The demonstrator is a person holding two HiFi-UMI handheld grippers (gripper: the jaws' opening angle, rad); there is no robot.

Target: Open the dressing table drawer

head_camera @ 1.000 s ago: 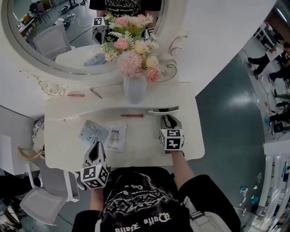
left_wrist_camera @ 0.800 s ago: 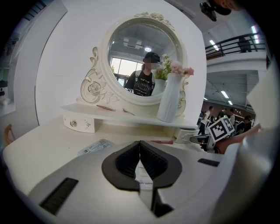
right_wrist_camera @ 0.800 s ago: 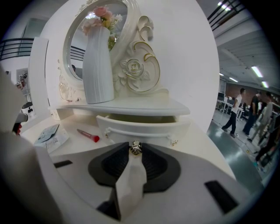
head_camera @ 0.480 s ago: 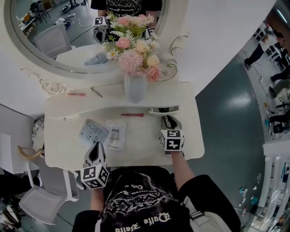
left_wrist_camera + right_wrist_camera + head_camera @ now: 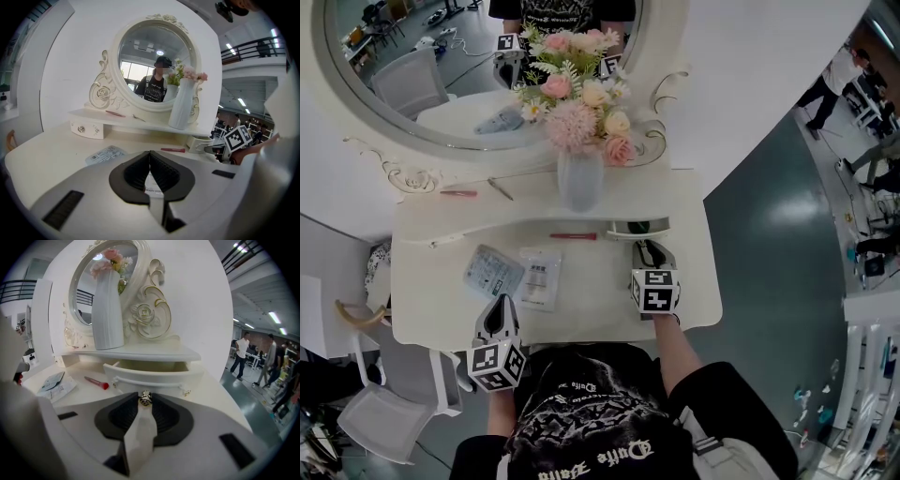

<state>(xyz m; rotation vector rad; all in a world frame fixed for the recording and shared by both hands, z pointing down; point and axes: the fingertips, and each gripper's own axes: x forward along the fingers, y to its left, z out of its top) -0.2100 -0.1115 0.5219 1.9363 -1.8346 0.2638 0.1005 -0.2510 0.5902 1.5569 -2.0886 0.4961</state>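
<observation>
Right gripper view: right gripper (image 5: 145,399) fingers clamped on the small metal knob (image 5: 145,398) at the front of the drawer (image 5: 154,377). Drawer sits under the shelf (image 5: 140,354) at the right end of the bench (image 5: 581,309), pulled partly out, inside showing. Red tube (image 5: 96,382) lies on bench just left of it. Left gripper (image 5: 149,157) fingers closed, empty, over bench near the packets (image 5: 540,279).

Cream-white drawer (image 5: 154,376), pink and cream flowers (image 5: 577,103), red tube (image 5: 573,236), white vase (image 5: 580,183)
</observation>
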